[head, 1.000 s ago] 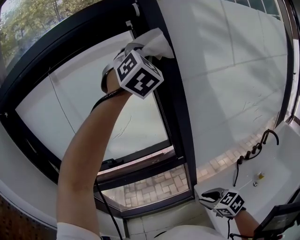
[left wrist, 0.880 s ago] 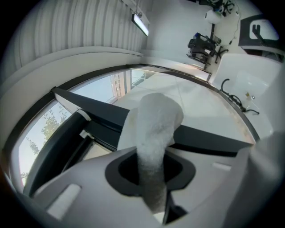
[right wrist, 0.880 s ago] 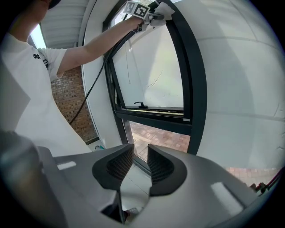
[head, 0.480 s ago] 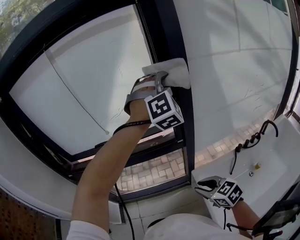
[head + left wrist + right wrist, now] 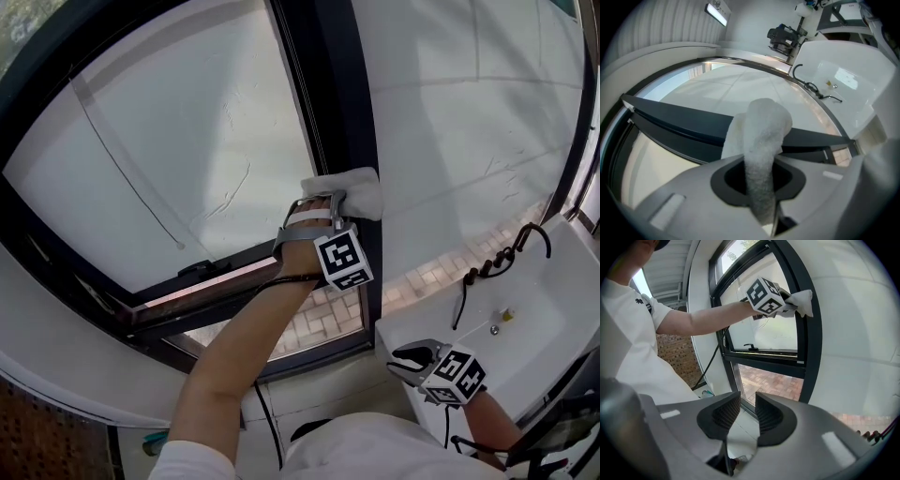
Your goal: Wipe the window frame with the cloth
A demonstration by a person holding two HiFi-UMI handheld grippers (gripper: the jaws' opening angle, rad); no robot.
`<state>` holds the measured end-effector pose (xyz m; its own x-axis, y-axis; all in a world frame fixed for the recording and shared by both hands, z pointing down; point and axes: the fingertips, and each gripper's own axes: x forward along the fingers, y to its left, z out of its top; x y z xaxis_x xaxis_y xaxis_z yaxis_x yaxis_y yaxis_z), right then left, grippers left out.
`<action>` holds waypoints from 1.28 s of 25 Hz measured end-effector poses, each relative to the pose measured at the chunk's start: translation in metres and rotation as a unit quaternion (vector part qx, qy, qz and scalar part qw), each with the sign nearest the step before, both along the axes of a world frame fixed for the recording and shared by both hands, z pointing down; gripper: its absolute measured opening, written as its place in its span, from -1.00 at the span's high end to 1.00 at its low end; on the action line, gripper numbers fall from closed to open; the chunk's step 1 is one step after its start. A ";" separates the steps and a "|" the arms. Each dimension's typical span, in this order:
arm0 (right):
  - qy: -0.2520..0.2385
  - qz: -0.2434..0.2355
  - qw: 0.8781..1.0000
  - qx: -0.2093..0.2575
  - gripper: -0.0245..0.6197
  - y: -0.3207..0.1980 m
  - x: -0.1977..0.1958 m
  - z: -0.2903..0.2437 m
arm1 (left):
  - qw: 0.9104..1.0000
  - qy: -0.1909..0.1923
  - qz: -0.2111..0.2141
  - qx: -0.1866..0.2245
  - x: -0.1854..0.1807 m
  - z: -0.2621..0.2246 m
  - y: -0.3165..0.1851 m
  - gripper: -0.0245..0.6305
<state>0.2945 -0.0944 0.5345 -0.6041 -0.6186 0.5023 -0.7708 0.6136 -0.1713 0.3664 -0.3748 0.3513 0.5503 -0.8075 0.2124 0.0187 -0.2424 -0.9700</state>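
- The right gripper (image 5: 747, 401), grey plastic, fills the lower edge. Its jaws stand a narrow gap apart with nothing between them.
- A black metal window frame (image 5: 813, 350) stands ahead, with a plain white wall (image 5: 862, 333) to its right.
- The left gripper (image 5: 789, 303), with its black-and-white marker cube, is high on the frame's upright bar.
- A crumpled white cloth (image 5: 802, 302) sticks out of its front end, touching that bar.
- A bare arm (image 5: 703, 322) with a white short sleeve reaches up to it.
- Reddish brick paving (image 5: 771, 380) shows through the lower pane.
- A thin black cable (image 5: 710, 363) hangs by the frame's left edge.
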 end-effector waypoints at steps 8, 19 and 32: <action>0.008 0.002 1.000 -0.011 0.61 0.014 0.002 0.006 | 0.997 -0.032 -0.026 -0.060 0.001 0.110 0.001 0.65; 0.014 0.016 0.999 -0.036 0.61 0.031 0.015 0.012 | 0.986 -0.055 -0.058 -0.146 -0.004 0.230 0.007 0.65; 0.026 -0.005 0.999 -0.044 0.61 0.023 0.001 0.013 | 0.916 0.159 -0.095 -0.355 -0.025 0.251 0.031 0.65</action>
<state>0.2953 -0.0711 0.5470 -0.5818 -0.5649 0.5852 -0.7741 0.6054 -0.1851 0.3416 -0.3433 0.6028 0.5395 -0.6152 0.5749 -0.3460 -0.7844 -0.5147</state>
